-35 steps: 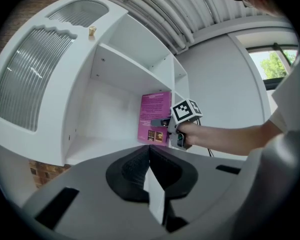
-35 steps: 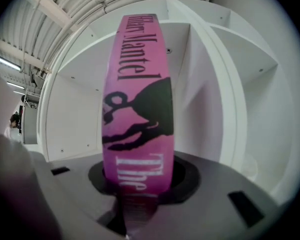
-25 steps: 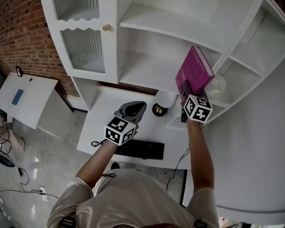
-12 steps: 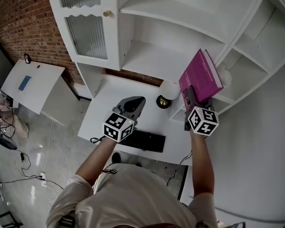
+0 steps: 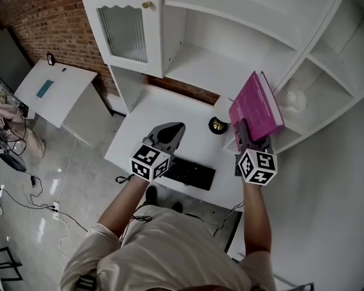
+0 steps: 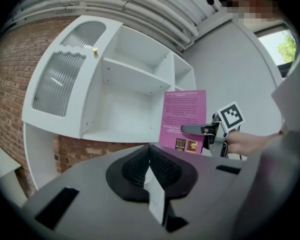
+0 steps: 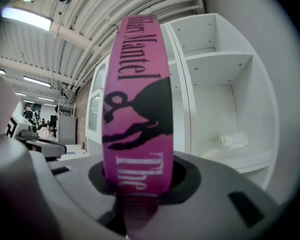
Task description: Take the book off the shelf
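Note:
A magenta book (image 5: 255, 104) stands upright with my right gripper (image 5: 250, 139) shut on its lower edge, held just in front of the white shelf unit (image 5: 213, 73). In the right gripper view its spine (image 7: 138, 94) rises from between the jaws, which press on both covers. From the left gripper view the book's back cover (image 6: 185, 115) shows with the right gripper (image 6: 204, 130) clamped on it. My left gripper (image 5: 168, 134) hovers over the white desk (image 5: 170, 111), jaws shut with nothing held, well left of the book.
A black keyboard (image 5: 192, 173) lies at the desk's near edge and a round lamp (image 5: 218, 125) stands beside the book. A white crumpled object (image 5: 294, 100) sits in the right shelf compartment. A ribbed-glass cabinet door (image 5: 122, 23) hangs at the left.
My right gripper has drawn the book back out of the shelf compartment and slightly lower. The left gripper has shifted a little as well, still shut.

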Action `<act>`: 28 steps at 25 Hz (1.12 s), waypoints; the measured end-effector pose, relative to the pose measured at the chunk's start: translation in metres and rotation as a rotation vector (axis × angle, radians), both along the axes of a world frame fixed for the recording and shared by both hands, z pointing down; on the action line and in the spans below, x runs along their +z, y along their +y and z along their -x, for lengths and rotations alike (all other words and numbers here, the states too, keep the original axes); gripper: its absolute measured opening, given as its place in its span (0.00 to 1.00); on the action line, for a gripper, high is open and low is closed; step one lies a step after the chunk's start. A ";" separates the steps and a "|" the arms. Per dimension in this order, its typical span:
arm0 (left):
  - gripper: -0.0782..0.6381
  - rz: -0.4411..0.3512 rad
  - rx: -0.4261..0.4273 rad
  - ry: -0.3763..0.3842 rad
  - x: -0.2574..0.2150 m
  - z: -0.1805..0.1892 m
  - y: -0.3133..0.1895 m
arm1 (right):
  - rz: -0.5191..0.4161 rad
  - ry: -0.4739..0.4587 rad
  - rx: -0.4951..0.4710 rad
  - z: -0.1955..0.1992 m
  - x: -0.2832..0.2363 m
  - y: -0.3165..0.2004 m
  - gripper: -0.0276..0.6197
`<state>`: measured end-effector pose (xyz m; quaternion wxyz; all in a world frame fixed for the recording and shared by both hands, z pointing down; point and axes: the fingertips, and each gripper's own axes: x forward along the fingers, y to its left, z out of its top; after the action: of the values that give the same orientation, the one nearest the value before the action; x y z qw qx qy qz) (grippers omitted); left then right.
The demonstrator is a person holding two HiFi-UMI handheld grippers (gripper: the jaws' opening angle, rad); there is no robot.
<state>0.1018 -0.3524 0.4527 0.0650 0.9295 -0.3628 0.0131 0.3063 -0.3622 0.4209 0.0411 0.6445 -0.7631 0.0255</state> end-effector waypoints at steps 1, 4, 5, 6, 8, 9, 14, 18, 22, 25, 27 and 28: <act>0.10 -0.001 -0.009 -0.001 0.000 0.002 0.002 | 0.004 -0.003 -0.007 0.002 0.004 0.001 0.26; 0.10 -0.005 -0.031 -0.006 0.002 0.009 0.007 | 0.008 -0.013 -0.024 0.008 0.012 0.004 0.26; 0.10 -0.005 -0.037 -0.007 0.003 0.012 0.008 | 0.007 -0.016 -0.029 0.010 0.014 0.005 0.26; 0.10 -0.006 -0.044 -0.007 0.003 0.015 0.009 | 0.007 -0.021 -0.034 0.013 0.016 0.006 0.26; 0.10 -0.010 -0.054 -0.006 0.002 0.021 0.009 | 0.005 -0.030 -0.042 0.019 0.017 0.008 0.26; 0.10 -0.013 -0.057 -0.007 0.001 0.025 0.009 | 0.004 -0.032 -0.044 0.022 0.018 0.009 0.26; 0.10 -0.026 -0.055 -0.006 -0.003 0.041 0.004 | 0.006 -0.027 -0.045 0.040 0.024 0.013 0.26; 0.10 -0.034 -0.048 0.001 -0.007 0.056 0.000 | 0.012 -0.021 -0.039 0.053 0.027 0.016 0.26; 0.10 -0.037 -0.048 0.006 -0.005 0.071 -0.004 | 0.016 -0.005 -0.037 0.064 0.029 0.021 0.26; 0.10 -0.049 -0.045 0.000 -0.004 0.081 -0.007 | 0.016 0.009 -0.034 0.072 0.032 0.022 0.26; 0.10 -0.050 -0.042 -0.001 -0.002 0.085 -0.010 | 0.020 0.008 -0.031 0.076 0.035 0.021 0.26; 0.10 -0.048 -0.040 -0.002 -0.002 0.087 -0.011 | 0.024 0.005 -0.030 0.079 0.037 0.021 0.26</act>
<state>0.0148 -0.3636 0.4509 0.0423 0.9233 -0.3817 0.0040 0.2277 -0.3411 0.4574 0.0510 0.6323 -0.7723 0.0326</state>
